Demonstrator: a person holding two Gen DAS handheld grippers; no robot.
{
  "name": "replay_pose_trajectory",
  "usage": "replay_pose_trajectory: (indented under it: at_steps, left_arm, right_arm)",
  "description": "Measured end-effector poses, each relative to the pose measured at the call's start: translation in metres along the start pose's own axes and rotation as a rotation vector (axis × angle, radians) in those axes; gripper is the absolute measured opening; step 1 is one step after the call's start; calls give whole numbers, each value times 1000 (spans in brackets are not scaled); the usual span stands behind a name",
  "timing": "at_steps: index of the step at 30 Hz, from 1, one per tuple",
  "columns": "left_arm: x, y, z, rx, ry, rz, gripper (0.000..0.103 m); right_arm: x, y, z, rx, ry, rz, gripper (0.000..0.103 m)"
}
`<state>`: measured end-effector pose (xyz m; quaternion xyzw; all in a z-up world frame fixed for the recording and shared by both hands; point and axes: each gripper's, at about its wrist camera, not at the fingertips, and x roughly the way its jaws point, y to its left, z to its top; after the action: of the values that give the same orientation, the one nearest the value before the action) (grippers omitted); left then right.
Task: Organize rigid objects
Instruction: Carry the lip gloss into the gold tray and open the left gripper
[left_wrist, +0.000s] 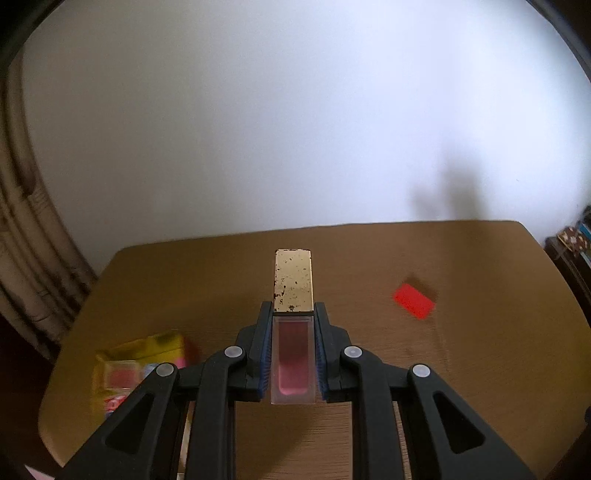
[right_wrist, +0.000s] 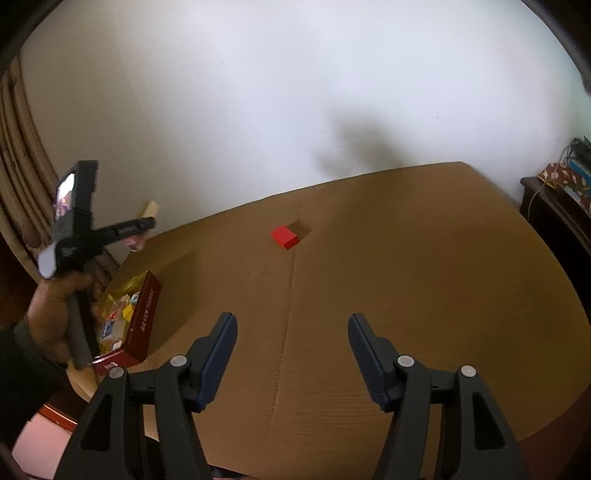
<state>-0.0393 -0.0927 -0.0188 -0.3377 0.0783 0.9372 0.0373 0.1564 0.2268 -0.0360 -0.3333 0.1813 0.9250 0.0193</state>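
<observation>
left tool (left_wrist: 293, 343) is clamped on a gold-capped pink lip gloss tube (left_wrist: 293, 317) up above the bench (left_wrist: 369, 258), right tool (right_wrist: 291, 354) hangs half open with nothing in it, red block (right_wrist: 284, 236) sits mid-bench

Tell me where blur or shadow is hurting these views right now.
Left wrist view: the lip gloss tube in the left gripper is sharp, while the red block and yellow box are smeared. Right wrist view: the left gripper is blurred; a soft shadow falls on the wall; the right gripper is crisp.
</observation>
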Motion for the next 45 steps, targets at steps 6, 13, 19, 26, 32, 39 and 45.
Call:
replay_pose_trajectory:
  at_steps: [6,13,19,26,32,39,45]
  left_arm:
    - [5,49,11,-64,7,56,17]
    - [1,95,-15,-130,43,116,17]
    - [3,136,-45,-207,105,146,17]
    - [14,173,-71,-249,152,155,17]
    - [30,176,-87,-287,206,120,17]
    - [70,187,-89,-350,277,136,17]
    - [94,193,-80,-382,307,168,17]
  right_arm:
    - [3,4,-5,-16,16,8,64]
    - [6,12,-7,-33,28,13,64]
    - [3,8,-8,-31,30,12,64]
    - [7,6,-9,-30,46,13,64]
    - [4,-2,-5,-21,41,12,64]
    - [3,-4,-5,-25,43,4,64]
    - [4,-7,-4,-27,45,-2,64]
